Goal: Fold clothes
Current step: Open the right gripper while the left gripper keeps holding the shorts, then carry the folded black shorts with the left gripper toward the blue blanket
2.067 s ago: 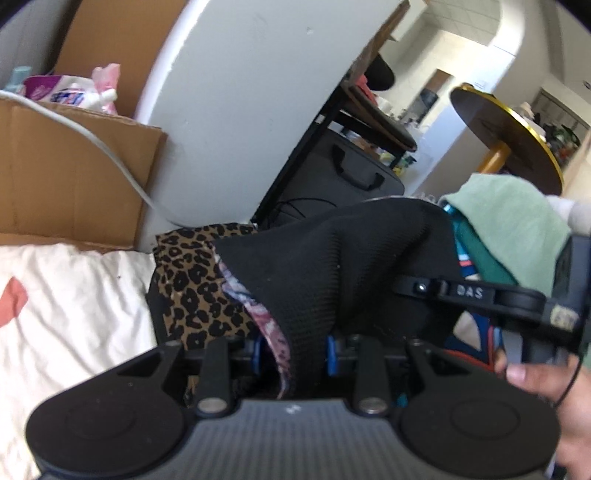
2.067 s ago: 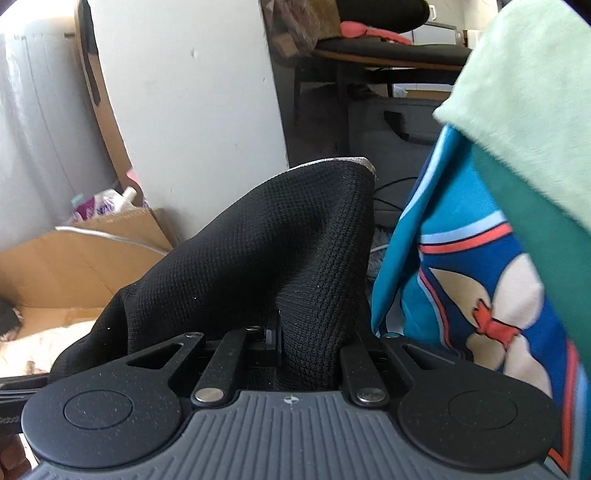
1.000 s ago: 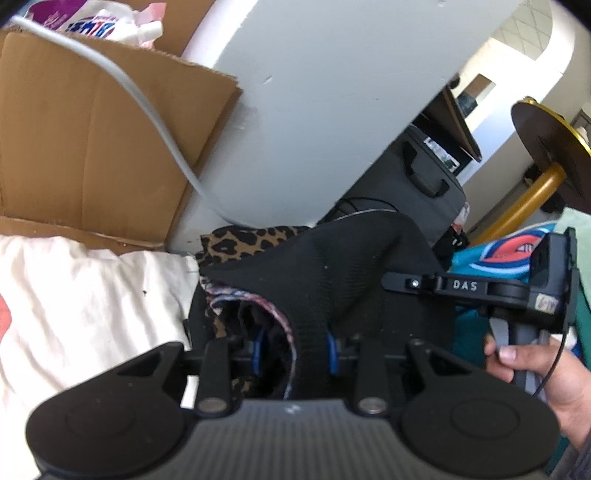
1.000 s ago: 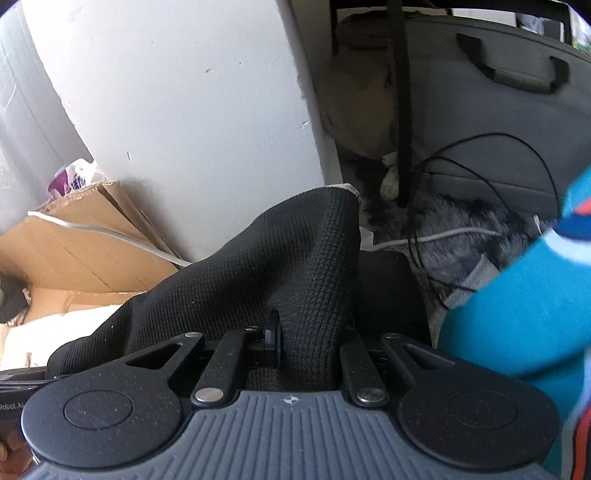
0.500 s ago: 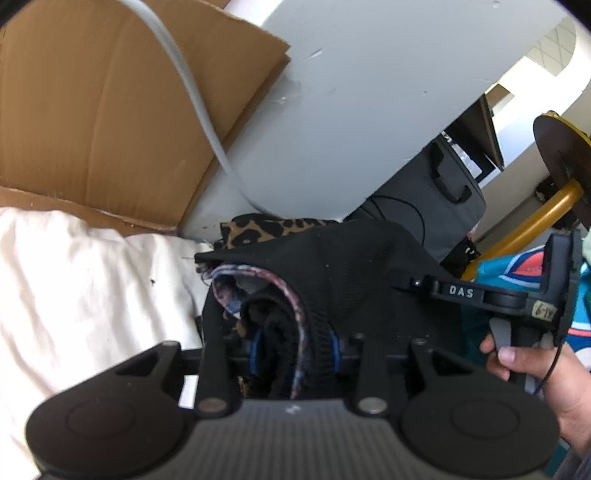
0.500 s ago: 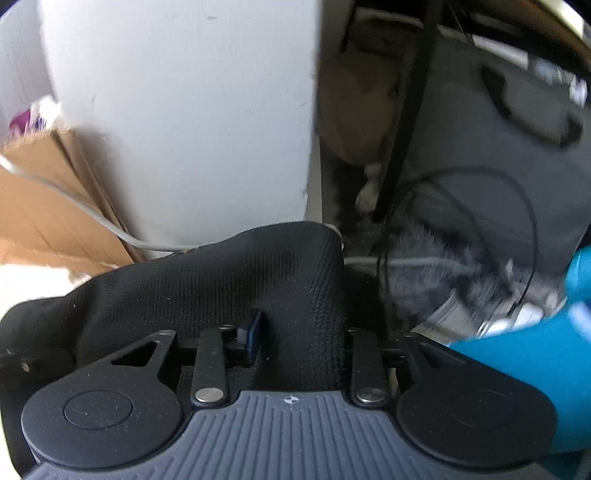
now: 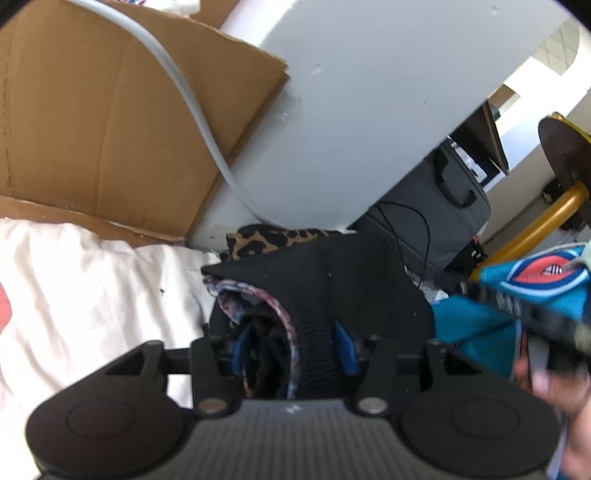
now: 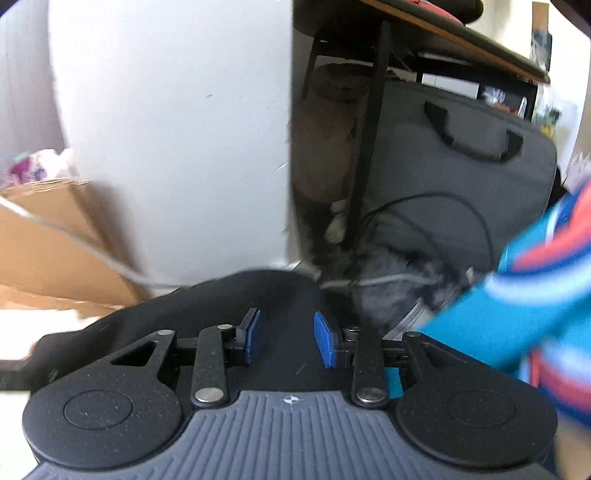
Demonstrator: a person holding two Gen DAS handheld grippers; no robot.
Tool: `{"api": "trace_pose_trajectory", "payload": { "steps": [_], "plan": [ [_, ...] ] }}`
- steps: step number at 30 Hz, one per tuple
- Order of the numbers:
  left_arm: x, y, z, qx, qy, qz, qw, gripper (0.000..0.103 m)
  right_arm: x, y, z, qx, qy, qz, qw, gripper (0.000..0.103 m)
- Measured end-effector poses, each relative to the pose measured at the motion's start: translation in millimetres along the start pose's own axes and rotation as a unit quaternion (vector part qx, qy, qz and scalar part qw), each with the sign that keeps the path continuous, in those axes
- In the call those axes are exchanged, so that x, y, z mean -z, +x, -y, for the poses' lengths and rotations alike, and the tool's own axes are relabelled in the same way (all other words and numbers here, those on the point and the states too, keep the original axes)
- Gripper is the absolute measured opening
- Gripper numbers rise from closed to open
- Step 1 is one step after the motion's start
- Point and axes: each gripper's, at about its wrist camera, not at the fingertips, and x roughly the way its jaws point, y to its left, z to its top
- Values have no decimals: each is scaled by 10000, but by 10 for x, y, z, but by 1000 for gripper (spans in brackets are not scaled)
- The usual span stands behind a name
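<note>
- While the left gripper [image 7: 291, 347] is clamped on a bunched fold of the black knitted garment [image 7: 332, 280], its blue pads [image 7: 345, 350] press the fabric from both sides.
- Black knitted garment: it lies on the white bed sheet [image 7: 74, 280] and rises into the left gripper; a multicoloured inner lining [image 7: 255, 295] shows at the rolled edge.
- Leopard-print cloth [image 7: 273, 238]: it lies just behind the black garment, against the base of the white wall panel [image 7: 351, 110].
- Right gripper [image 8: 286, 338]: its jaws stand apart, blue pads [image 8: 325, 341] exposed, nothing between them; the black garment [image 8: 258, 295] lies flat beneath and ahead of them.
- Teal patterned fabric [image 8: 517, 295]: it lies to the right of the black garment, blurred in the right wrist view.
- Brown cardboard sheet [image 7: 92, 122]: it leans behind the bed, with a grey cable [image 7: 192, 103] running across it.
- Grey fabric case [image 8: 461, 155]: it stands beyond the garment, under a dark-legged counter [image 8: 443, 33].
- A hand [image 7: 554, 391], blurred, is at the right edge of the left wrist view.
</note>
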Motion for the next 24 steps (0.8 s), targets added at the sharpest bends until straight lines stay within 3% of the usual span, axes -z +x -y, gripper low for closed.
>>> {"api": "trace_pose_trajectory", "payload": {
  "steps": [4,11,13,15,17,24],
  "plan": [
    [-43,10,-78,243,-346,78,9991,57,322,-156,-143,-303,282,-17,9991,38],
    [-217,160,-110,120,-484,255,9984,56,758,-226,-354,-634,824,-86,9945,38],
    [-302,198,-156,181,-556,287,9979,52,831,-232,-429,-676,715,-113,9951,38],
    [-363,245,-183,245,-583,245,9977,33,857,-250,-486,-738,699,-81,9948,38],
    [-401,277,-178,235,-413,202,9987,24,864,-274,-542,-817,704,-20,9942,38],
    [-431,176,-329,192,-434,335,9983,19,723,-246,-885,-1103,276,121,9934,38]
  ]
}}
